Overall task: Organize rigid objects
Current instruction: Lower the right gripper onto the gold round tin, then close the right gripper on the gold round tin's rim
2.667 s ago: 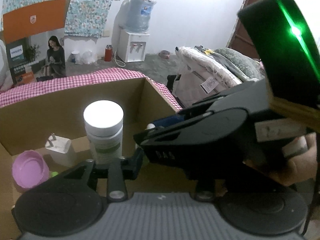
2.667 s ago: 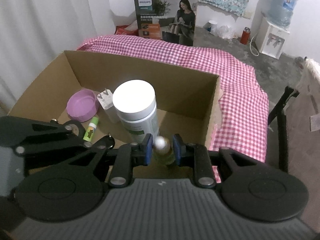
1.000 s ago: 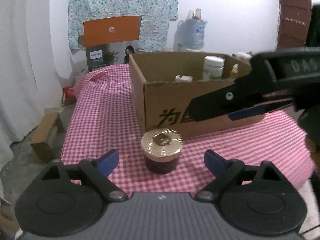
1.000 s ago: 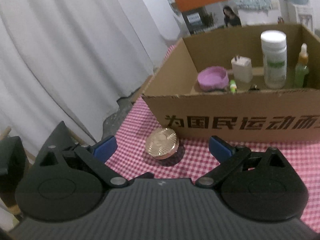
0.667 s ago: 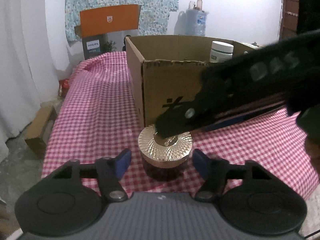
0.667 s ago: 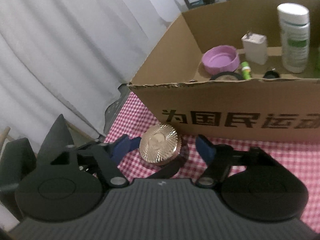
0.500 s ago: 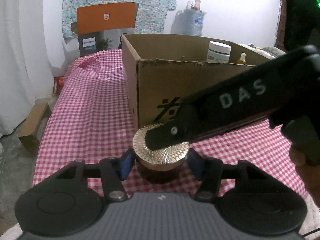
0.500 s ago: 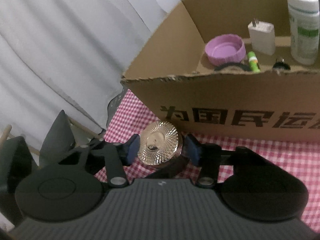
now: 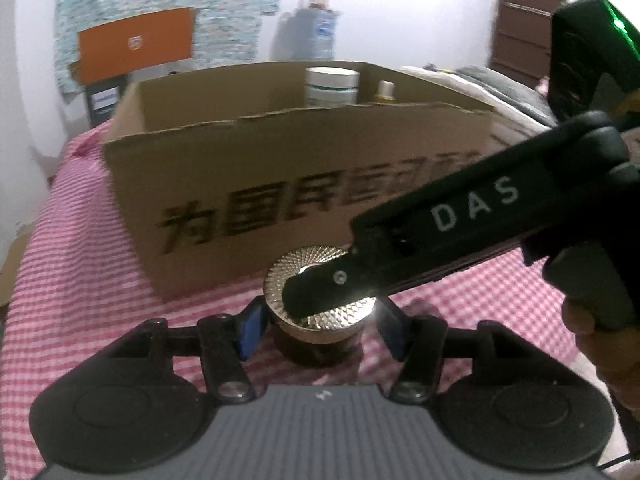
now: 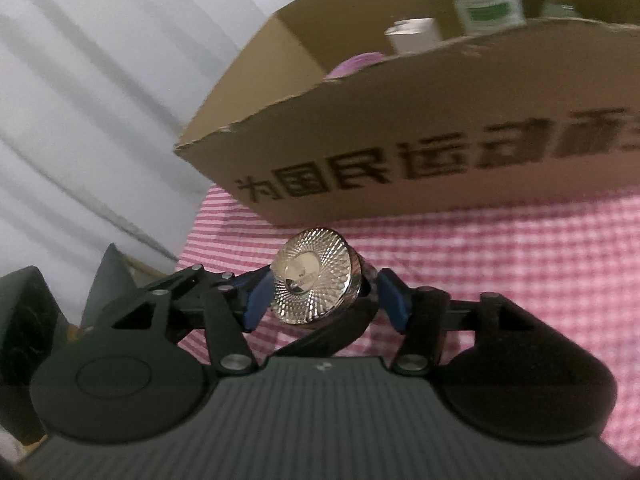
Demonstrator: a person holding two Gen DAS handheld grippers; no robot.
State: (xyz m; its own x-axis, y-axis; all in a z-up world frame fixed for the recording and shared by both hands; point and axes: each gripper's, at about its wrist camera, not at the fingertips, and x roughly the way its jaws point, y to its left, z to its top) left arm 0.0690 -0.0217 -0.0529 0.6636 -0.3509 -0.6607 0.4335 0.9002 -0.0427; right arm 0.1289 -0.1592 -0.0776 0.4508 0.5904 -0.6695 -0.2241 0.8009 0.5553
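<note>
1. Cardboard fills the space ahead of my fingers: a brown box [image 9: 280,168] printed with bold black Chinese characters, blurred; I read "为国民运动" in the right wrist view.
2. White letters "DAS" run along my right gripper [image 9: 320,292], which crosses over the jar from the right in the left wrist view.
3. Past the box rim stand a white bottle [image 9: 331,87] with a green-striped label and a small dropper bottle [image 9: 385,92]; a purple dish [image 10: 356,64] and a white plug [image 10: 412,34] peek over the rim too.
4. The jar [image 10: 314,280] sits on the pink checked cloth [image 10: 520,248], just before the box wall, between both pairs of fingers.
5. Its lid is shiny gold with a radiating faceted pattern; the body below is dark.
6. My left gripper [image 9: 318,322] has its blue pads either side of the jar, the left one touching; whether it grips I cannot tell.
7. My right gripper's pads flank the lid, the jar tilted between them; grip unclear.
</note>
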